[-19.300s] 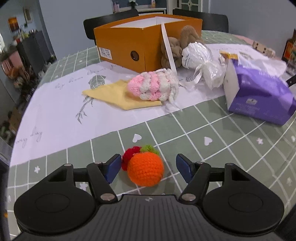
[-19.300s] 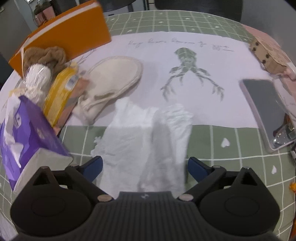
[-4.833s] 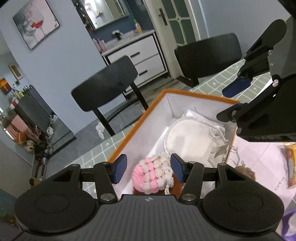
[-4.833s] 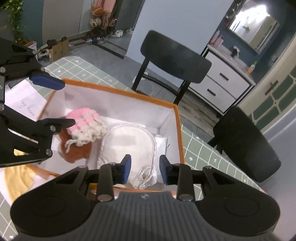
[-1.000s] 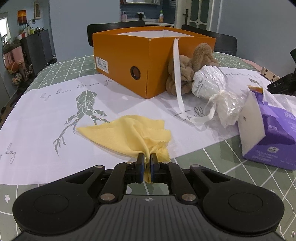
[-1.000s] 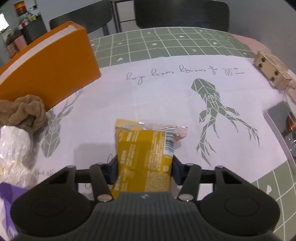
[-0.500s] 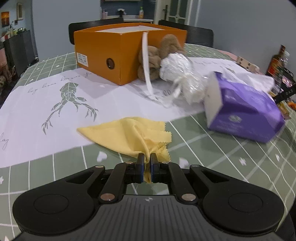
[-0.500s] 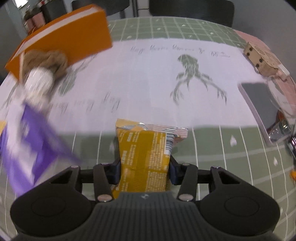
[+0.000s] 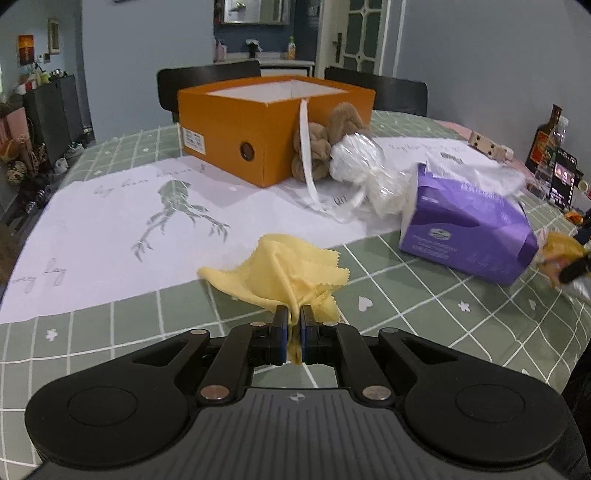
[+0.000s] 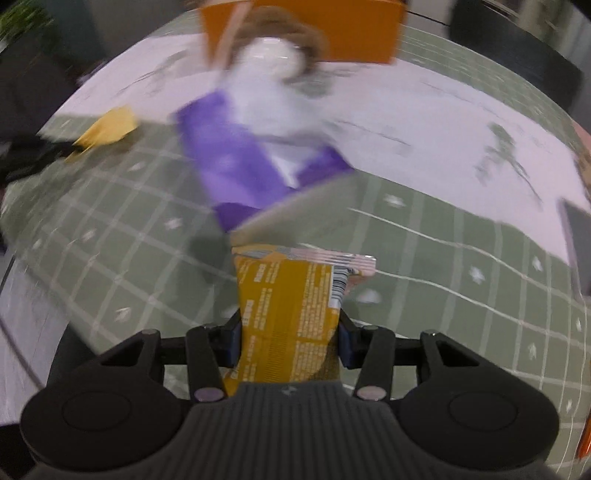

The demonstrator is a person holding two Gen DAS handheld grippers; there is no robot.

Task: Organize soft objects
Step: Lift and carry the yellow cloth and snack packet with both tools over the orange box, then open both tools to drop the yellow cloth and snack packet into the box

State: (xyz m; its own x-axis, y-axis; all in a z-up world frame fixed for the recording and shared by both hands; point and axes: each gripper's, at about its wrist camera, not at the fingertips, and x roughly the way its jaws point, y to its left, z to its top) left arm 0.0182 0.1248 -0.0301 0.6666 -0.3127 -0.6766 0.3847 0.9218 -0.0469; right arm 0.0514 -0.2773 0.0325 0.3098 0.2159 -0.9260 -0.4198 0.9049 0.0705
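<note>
The left gripper (image 9: 293, 334) was clamped on a yellow cloth (image 9: 280, 275) trailing onto the table (image 9: 424, 310) ahead. The right gripper (image 10: 288, 338) pinched a yellow snack packet (image 10: 286, 317) by its sides. Beyond stood a purple tissue pack (image 9: 465, 230), then an orange box (image 9: 273, 127).

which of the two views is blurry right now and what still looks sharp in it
Right wrist view: heavy motion smear over the purple tissue pack, orange box and tablecloth; only the yellow snack packet and the right gripper clamping it look sharp. Left wrist view: crisp, with fisheye bending at the edges; the yellow cloth in the left gripper is clear.
</note>
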